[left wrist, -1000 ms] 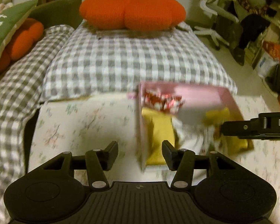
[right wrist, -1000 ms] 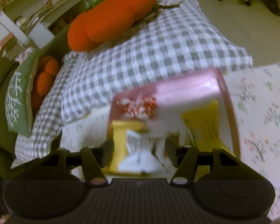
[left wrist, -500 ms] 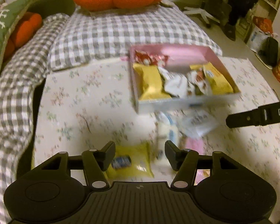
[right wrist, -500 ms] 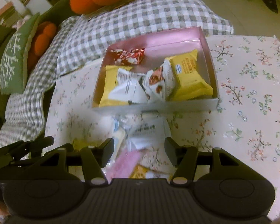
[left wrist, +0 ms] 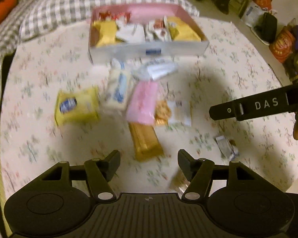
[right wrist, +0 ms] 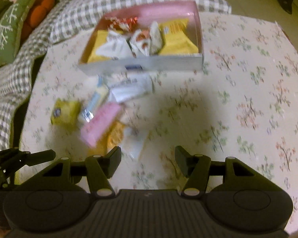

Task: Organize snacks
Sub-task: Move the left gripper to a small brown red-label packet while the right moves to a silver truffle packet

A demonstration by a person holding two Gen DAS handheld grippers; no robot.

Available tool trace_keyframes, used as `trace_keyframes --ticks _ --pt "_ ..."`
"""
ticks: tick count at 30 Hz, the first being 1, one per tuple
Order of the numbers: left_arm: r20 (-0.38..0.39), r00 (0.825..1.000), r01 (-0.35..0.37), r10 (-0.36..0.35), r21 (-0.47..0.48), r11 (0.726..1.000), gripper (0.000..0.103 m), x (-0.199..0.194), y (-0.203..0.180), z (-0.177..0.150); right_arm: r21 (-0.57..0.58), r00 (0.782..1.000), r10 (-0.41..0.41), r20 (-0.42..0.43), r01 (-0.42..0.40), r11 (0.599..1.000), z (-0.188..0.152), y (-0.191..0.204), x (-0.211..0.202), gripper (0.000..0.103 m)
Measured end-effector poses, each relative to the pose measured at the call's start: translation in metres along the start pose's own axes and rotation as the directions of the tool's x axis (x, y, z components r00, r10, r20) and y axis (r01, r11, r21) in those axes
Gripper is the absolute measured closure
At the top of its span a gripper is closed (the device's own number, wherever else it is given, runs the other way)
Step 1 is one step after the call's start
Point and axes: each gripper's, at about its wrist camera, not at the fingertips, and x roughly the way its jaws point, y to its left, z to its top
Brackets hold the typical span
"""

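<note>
The floral-clothed surface (left wrist: 238,75) is lying open on its right half, its far edge meeting a grey checked cushion (right wrist: 101,2) and its right edge dropping toward floor clutter. A pink-lined box (left wrist: 149,48) is sitting near the far edge, already packed with yellow and white snack packets. In front of it a loose cluster is spreading toward the camera — a yellow packet (left wrist: 76,107) at the left, a white-and-blue packet (left wrist: 119,89), a pink packet (left wrist: 143,103), a gold bar (left wrist: 146,140) and a small silver wrapper (left wrist: 226,146) off to the right. The left gripper (left wrist: 149,161) is hanging over the bare cloth just short of the gold bar's near end, jaws parted and holding nothing; they have just been opening wider. The right gripper (right wrist: 148,161) is hovering with jaws about half apart and empty, the pink packet (right wrist: 101,123) just beyond its left finger. Compared with a second ago, both views are now tilting down onto the cluster — earlier they were showing mostly the box and the orange pumpkin cushion behind it.
</note>
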Motion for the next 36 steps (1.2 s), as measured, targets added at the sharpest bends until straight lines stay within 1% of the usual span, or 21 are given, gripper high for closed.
trace_keyframes --ticks 3,6,9,12,16,20,23,24,25,27,30,32,35,36 --pt "-0.049 0.999 0.020 -0.024 -0.076 0.997 0.035 0.005 -0.002 -0.011 -0.039 0.999 -0.023 -0.023 0.022 0.999 -0.010 0.001 0.002 0.047" --pt "-0.094 0.994 0.035 -0.050 -0.154 0.987 0.035 0.013 -0.004 -0.024 -0.060 0.998 -0.043 -0.050 0.040 0.997 -0.017 0.002 0.006 0.047" --pt "-0.116 0.992 0.023 -0.046 -0.188 0.982 0.035 0.019 -0.009 -0.033 -0.065 0.995 -0.054 -0.078 0.049 0.997 -0.022 0.000 0.010 0.047" --pt "-0.122 0.991 0.028 -0.057 -0.227 0.974 0.035 0.021 -0.014 -0.039 -0.084 0.993 -0.073 -0.091 0.065 0.994 -0.027 0.001 0.012 0.047" --pt "-0.121 0.991 0.030 -0.064 -0.267 0.963 0.035 0.022 -0.025 -0.047 -0.084 0.992 -0.078 -0.097 0.070 0.994 -0.029 -0.002 0.012 0.047" --pt "-0.120 0.991 0.022 -0.065 -0.332 0.943 0.036 0.028 -0.037 -0.053 -0.076 0.992 -0.072 -0.103 0.065 0.995 -0.029 -0.004 0.011 0.051" --pt "-0.095 0.994 0.011 -0.048 -0.358 0.934 0.037 0.034 -0.046 -0.052 -0.066 0.991 -0.068 -0.111 0.061 0.996 -0.030 -0.005 0.012 0.054" --pt "-0.088 0.995 0.002 -0.037 -0.370 0.929 0.037 0.036 -0.046 -0.051 -0.063 0.991 -0.070 -0.113 0.063 0.996 -0.030 -0.005 0.013 0.056" --pt "-0.087 0.996 -0.008 -0.028 -0.387 0.922 0.041 0.039 -0.044 -0.050 -0.066 0.990 -0.075 -0.116 0.067 0.996 -0.031 -0.005 0.014 0.056" --pt "-0.073 0.997 -0.012 -0.020 -0.411 0.911 0.041 0.041 -0.040 -0.049 -0.072 0.989 -0.084 -0.124 0.075 0.995 -0.032 -0.006 0.016 0.058" --pt "-0.053 0.998 -0.003 -0.020 -0.409 0.912 0.041 0.043 -0.037 -0.046 -0.077 0.986 -0.092 -0.137 0.082 0.994 -0.033 -0.007 0.020 0.060" --pt "-0.032 0.999 0.021 -0.037 -0.418 0.908 0.044 0.044 -0.031 -0.043 -0.071 0.986 -0.087 -0.142 0.077 0.994 -0.033 -0.008 0.020 0.061" --pt "-0.017 0.999 0.025 -0.035 -0.412 0.911 0.053 0.044 -0.029 -0.043 -0.068 0.987 -0.075 -0.140 0.066 0.996 -0.032 -0.007 0.019 0.062" --pt "-0.017 0.999 0.026 -0.036 -0.404 0.915 0.057 0.044 -0.031 -0.044 -0.066 0.988 -0.072 -0.140 0.063 0.996 -0.032 -0.006 0.019 0.063"
